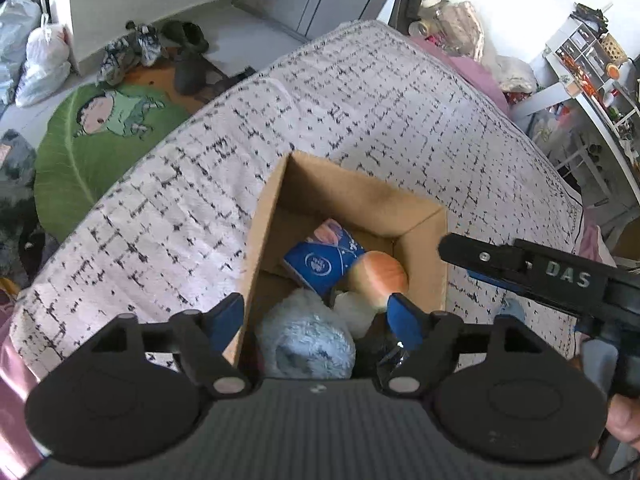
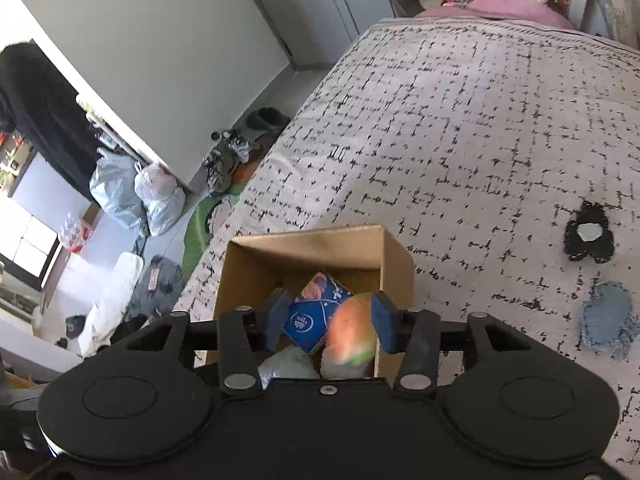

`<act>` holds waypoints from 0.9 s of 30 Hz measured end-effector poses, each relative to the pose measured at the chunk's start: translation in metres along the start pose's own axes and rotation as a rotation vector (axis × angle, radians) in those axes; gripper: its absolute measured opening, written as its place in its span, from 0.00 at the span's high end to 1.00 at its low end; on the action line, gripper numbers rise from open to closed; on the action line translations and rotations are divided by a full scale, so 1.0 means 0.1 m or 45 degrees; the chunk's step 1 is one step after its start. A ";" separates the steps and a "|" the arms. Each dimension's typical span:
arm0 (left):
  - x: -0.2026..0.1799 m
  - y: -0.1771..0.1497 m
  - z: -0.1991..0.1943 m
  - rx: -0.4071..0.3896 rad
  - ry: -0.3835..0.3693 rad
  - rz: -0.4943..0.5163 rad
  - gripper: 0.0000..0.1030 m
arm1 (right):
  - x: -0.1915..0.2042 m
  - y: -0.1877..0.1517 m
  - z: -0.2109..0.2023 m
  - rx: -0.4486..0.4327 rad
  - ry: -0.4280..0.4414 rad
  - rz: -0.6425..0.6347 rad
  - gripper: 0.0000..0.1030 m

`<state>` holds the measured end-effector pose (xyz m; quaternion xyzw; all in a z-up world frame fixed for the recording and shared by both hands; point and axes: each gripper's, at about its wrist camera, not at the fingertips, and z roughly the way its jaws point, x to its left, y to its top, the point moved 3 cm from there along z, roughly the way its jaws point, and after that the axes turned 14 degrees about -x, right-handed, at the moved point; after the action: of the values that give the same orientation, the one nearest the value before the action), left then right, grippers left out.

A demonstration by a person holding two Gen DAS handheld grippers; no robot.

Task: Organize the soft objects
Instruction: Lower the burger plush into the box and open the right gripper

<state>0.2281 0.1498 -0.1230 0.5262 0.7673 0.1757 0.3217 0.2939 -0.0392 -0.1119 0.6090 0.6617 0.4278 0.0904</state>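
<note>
Two grippers over one cardboard box (image 1: 424, 248) on the bed, and I'm looking straight down into it. My left gripper (image 1: 316, 316) has its blue pads spread wide, nothing between them, hanging above the near end of the box where a fluffy pale-blue plush (image 1: 308, 336) sits. Beyond that, a blue tissue pack (image 1: 320, 260) leans against the far wall, with a peach-coloured soft toy (image 1: 378, 276) touching it on the right. Something white (image 1: 352, 308) is wedged between the plush and the peach.

My right gripper (image 2: 332, 326) is also parted, jaws wide. The peach toy (image 2: 352, 332) shows blurred between the pads, close to the right one; I can't tell whether either pad touches it.

Out on the patterned bedspread (image 2: 460, 140), well to the right of the box, lie a black soft piece (image 2: 588, 236) and a blue-grey one (image 2: 608, 320), apart from each other.
</note>
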 end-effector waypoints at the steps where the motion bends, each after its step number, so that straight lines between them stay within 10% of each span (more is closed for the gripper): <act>1: -0.01 0.00 -0.01 -0.006 0.006 0.001 0.22 | -0.01 0.01 -0.02 -0.002 -0.007 0.006 0.54; 10: -0.12 0.02 -0.16 -0.064 0.036 -0.027 0.07 | -0.07 0.17 -0.52 -0.097 -0.096 0.036 0.16; 27: -0.79 -0.09 -0.49 -0.170 -0.010 0.053 0.00 | -0.67 0.17 -0.97 -0.112 -0.077 0.060 0.00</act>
<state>0.2076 0.0774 -0.0685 0.5201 0.7415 0.2311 0.3555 0.2602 -0.1445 -0.0669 0.6325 0.6247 0.4400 0.1268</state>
